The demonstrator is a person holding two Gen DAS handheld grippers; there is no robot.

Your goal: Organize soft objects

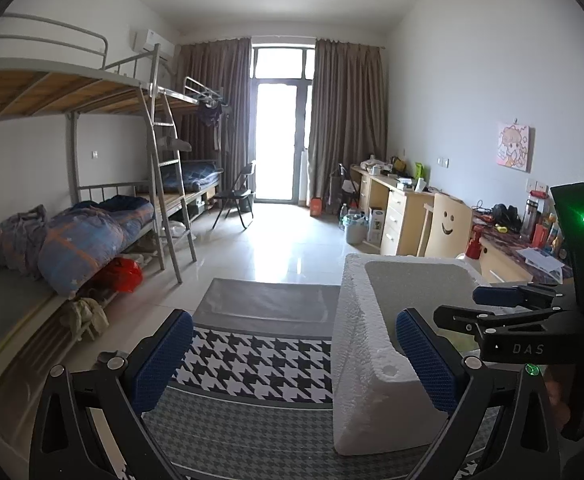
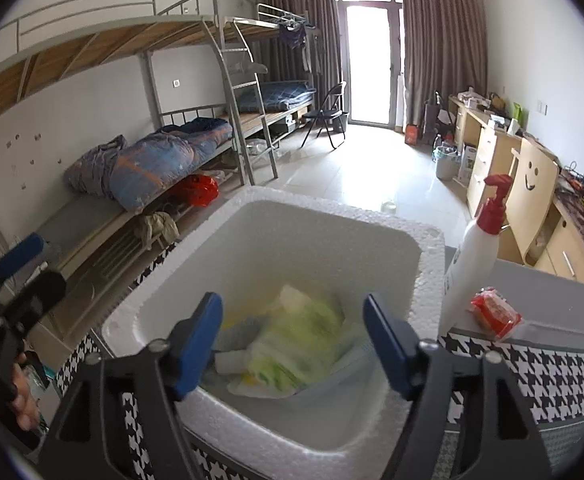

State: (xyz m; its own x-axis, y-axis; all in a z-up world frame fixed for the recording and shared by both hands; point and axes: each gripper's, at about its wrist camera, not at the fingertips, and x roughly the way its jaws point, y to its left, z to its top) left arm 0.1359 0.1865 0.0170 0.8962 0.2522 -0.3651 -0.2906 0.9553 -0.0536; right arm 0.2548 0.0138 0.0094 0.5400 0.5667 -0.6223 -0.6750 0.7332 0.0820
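The soft packets [image 2: 292, 344], a blurred heap of green-and-white and pale blue wrappers, lie in the near part of the white foam box [image 2: 431, 256], which stands on the houndstooth-covered surface [image 2: 531, 364]. The right claw [image 2: 292, 344] hangs over the box's near rim with its jaws spread wide and nothing pressed between the blue pads. The left claw [image 1: 292, 364], also wide and empty, straddles the box's near left corner, while a white spray bottle [image 2: 471, 256] and a red packet [image 2: 495, 314] sit right of the box.
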